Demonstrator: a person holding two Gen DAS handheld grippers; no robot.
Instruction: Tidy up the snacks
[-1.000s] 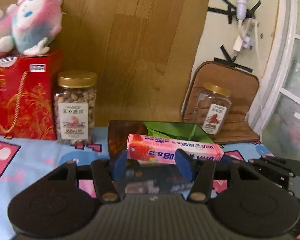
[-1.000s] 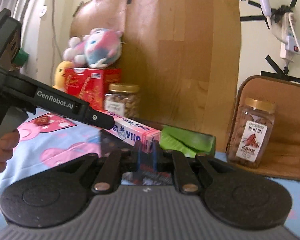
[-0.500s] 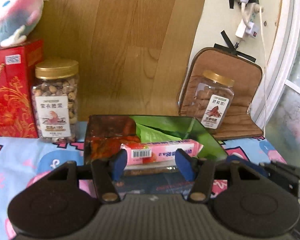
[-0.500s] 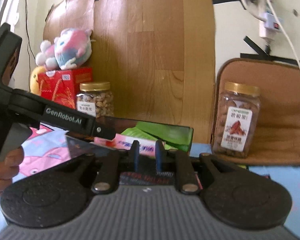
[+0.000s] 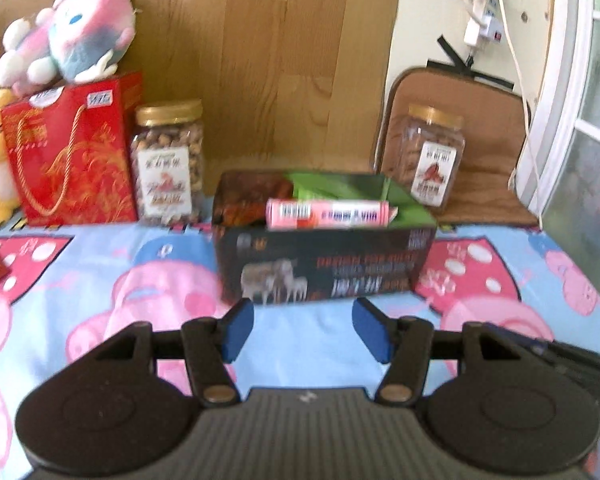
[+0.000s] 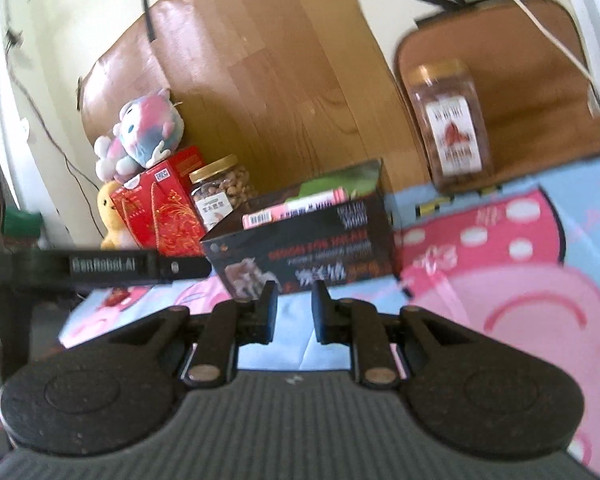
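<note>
Left wrist view: the left gripper [image 5: 302,330] is hovering over the cartoon-print cloth [image 5: 100,280], its blue pads [image 5: 236,330] standing spread with only cloth between them. Ahead, the dark box [image 5: 324,264] is sitting open on the cloth, and the pink snack stick [image 5: 328,213] is lying lengthwise inside it, resting across the top of the contents beside a green packet [image 5: 340,186]. A gold-lidded nut jar [image 5: 167,162] is standing just left of the box, next to the red gift bag [image 5: 72,148] carrying a plush toy [image 5: 68,36]. A second jar [image 5: 432,152] is standing to the right.

Right wrist view: the right gripper [image 6: 294,312] is holding nothing; its jaws, having just been opening, are showing a narrow gap. The picture is blurred, but the snack stick [image 6: 296,210] appears to be lying in the box [image 6: 304,256]. The left gripper's arm [image 6: 108,266] is reaching in from the left.
</note>
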